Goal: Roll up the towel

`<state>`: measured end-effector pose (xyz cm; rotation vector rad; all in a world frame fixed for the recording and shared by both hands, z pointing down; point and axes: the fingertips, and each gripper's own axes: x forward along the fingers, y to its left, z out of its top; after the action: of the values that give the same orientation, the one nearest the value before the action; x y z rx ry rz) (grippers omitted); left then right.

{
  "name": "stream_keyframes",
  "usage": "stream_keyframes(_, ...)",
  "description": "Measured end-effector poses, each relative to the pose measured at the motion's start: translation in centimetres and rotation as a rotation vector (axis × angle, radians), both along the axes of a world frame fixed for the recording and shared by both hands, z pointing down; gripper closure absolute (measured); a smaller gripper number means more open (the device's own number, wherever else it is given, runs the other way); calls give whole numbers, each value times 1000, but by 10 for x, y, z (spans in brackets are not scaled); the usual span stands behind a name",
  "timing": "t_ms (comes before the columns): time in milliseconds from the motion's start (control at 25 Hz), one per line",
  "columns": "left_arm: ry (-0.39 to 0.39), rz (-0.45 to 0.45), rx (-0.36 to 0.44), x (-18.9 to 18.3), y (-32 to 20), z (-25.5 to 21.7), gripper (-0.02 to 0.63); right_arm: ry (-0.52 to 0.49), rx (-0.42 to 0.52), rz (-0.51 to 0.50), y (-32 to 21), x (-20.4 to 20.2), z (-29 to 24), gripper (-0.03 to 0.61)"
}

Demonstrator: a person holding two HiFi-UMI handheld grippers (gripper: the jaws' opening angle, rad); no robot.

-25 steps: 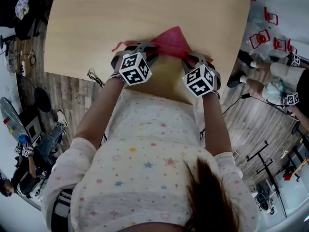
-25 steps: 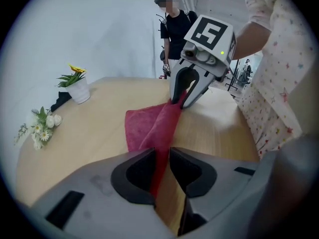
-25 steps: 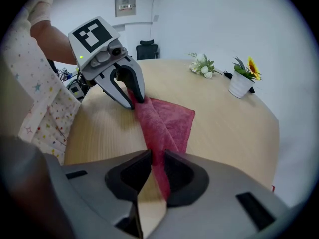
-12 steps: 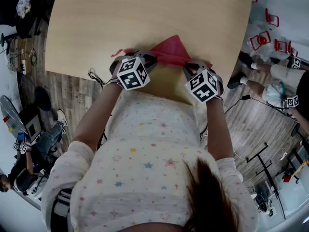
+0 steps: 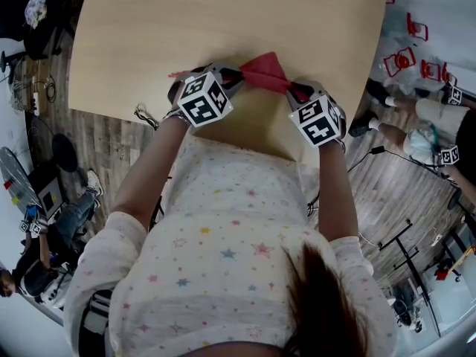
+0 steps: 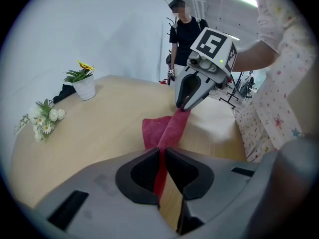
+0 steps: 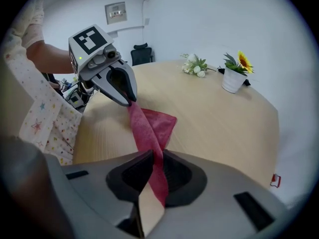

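The red towel [image 5: 262, 71] sits close to the near edge of the wooden table [image 5: 186, 21], pulled into a taut strip between the two tools. The left gripper [image 6: 162, 156] has just been closing, and its pads pinch one end of the towel. The right gripper [image 7: 155, 158] is clenched on the other end. A loose folded flap seems to rest on the tabletop on the far side. A potted sunflower [image 6: 83, 83] stands well apart, farther across the table.
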<state>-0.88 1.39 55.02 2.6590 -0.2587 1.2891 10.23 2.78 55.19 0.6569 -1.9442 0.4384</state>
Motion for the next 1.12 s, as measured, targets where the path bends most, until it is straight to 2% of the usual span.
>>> stream_keyframes(240, -17, -38, -30, 0, -8, 14, 569, 38, 36, 38, -7, 8, 7, 509)
stream_keyframes(360, -22, -44, -21, 1, -8, 17, 569, -18, 87, 39, -9, -1, -11, 506)
stream_keyframes(480, -18, -57, -19, 1, -10, 18, 569, -92, 77, 0, -1, -23, -16, 508)
stream_keyframes(680, 9, -68, 6, 1, -11, 11, 569, 0, 37, -55, 11, -28, 13, 502)
stream_keyframes(840, 75, -54, 69, 5, -9, -11, 568, 0, 39, -57, 12, -29, 16, 502)
stream_keyframes(920, 91, -28, 73, 9, -2, -16, 568, 5, 41, -68, 12, -28, 16, 502)
stream_keyframes(1120, 1, 47, 51, 13, 14, 14, 568, 23, 50, -82, 12, -29, 16, 502)
